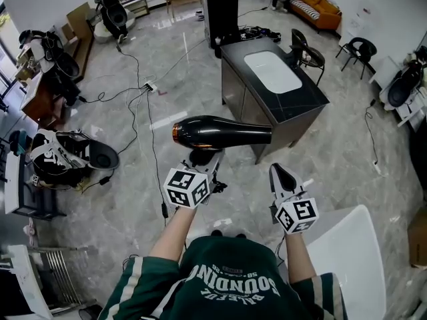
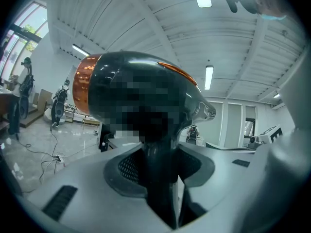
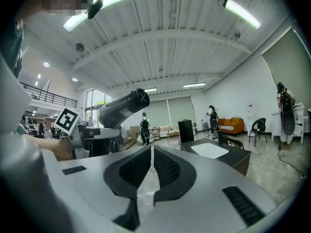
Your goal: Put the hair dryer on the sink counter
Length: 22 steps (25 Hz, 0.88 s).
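Observation:
A black hair dryer [image 1: 220, 132] with a copper rear ring lies level in the air, nozzle toward the right. My left gripper [image 1: 203, 157] is shut on its handle from below. In the left gripper view the dark handle [image 2: 156, 178] stands between the pads and the body [image 2: 141, 96] fills the frame above. My right gripper [image 1: 283, 175] hangs beside it, shut and empty; its pads [image 3: 165, 166] meet. From there the hair dryer [image 3: 121, 108] shows at the left. The sink counter [image 1: 303, 95], a dark cabinet with a white basin [image 1: 272, 71], stands ahead to the right, also the sink counter [image 3: 238, 157].
Cables [image 1: 143, 89] trail over the marble floor to the left. A tall black cabinet [image 1: 220, 9] stands behind the counter, black chairs [image 1: 307, 52] to its right, an orange sofa [image 1: 317, 5] at the back. A white table [image 1: 353, 252] is at my lower right. Equipment [image 1: 67, 155] crowds the left.

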Each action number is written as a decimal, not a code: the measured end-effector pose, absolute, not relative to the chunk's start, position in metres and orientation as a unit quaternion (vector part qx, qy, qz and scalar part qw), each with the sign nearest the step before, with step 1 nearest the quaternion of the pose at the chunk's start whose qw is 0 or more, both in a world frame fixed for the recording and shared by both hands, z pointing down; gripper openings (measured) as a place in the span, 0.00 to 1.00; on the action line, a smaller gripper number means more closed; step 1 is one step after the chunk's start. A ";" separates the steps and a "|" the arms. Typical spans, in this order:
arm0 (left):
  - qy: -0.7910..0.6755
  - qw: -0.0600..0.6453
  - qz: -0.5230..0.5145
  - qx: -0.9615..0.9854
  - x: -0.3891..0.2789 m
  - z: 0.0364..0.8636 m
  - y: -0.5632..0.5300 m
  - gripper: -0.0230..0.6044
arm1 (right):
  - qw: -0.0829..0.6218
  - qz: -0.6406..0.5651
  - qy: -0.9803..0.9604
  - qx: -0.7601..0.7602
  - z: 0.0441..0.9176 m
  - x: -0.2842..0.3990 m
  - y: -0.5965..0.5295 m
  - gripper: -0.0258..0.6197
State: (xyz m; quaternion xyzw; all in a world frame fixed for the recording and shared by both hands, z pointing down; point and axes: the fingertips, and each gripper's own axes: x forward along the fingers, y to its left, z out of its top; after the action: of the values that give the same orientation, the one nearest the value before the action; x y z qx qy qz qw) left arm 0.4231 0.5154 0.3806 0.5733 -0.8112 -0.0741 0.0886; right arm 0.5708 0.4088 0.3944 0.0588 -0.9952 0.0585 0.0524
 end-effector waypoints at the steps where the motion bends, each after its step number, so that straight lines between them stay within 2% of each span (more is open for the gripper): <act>1: -0.810 0.088 -0.073 0.576 0.420 0.381 0.518 0.30 | 0.053 0.058 -0.995 0.061 0.395 0.569 0.413 0.11; 15: -0.803 0.090 -0.067 0.586 0.391 0.385 0.522 0.30 | 0.055 0.045 -0.995 0.069 0.399 0.550 0.430 0.11; 22: -0.805 0.093 -0.065 0.583 0.350 0.388 0.493 0.30 | 0.053 0.044 -0.995 0.067 0.402 0.498 0.399 0.11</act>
State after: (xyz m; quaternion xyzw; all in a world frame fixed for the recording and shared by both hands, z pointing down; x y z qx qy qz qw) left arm 0.3499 0.4925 0.3875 0.5827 -0.8046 -0.0653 0.0935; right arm 0.4976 0.3988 0.4016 0.0671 -0.9954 0.0438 0.0530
